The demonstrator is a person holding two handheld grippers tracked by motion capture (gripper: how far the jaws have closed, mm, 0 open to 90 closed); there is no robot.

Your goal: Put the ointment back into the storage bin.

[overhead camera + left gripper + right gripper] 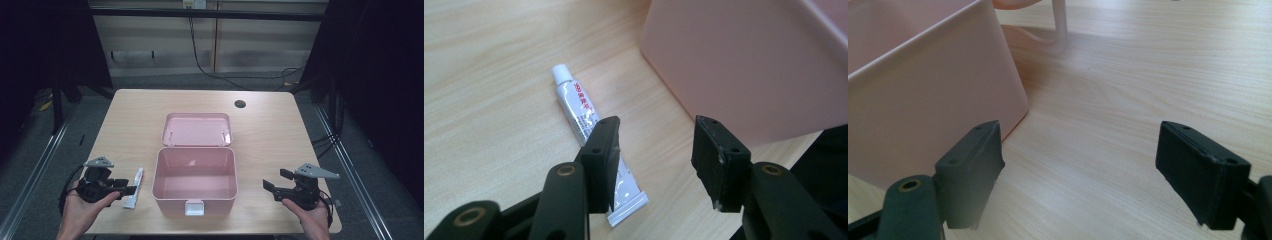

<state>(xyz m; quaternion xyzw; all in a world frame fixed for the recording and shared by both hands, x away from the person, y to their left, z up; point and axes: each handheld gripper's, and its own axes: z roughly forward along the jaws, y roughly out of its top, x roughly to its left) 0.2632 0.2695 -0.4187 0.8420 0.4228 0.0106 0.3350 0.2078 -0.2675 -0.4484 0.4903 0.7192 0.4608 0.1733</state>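
Observation:
A small white tube with red print lies flat on the wooden table, just left of an open pink box. In the left gripper view the tube lies below and behind the left jaw, cap pointing away, and nothing sits between the jaws. My left gripper is held beside the tube with its jaws apart, aimed toward the box wall. My right gripper hovers open to the right of the box, over bare wood, its jaws wide.
The box's lid lies open behind it, and a white latch sits on its front wall. A dark round hole marks the table's far right. The table's front edge runs just under both hands.

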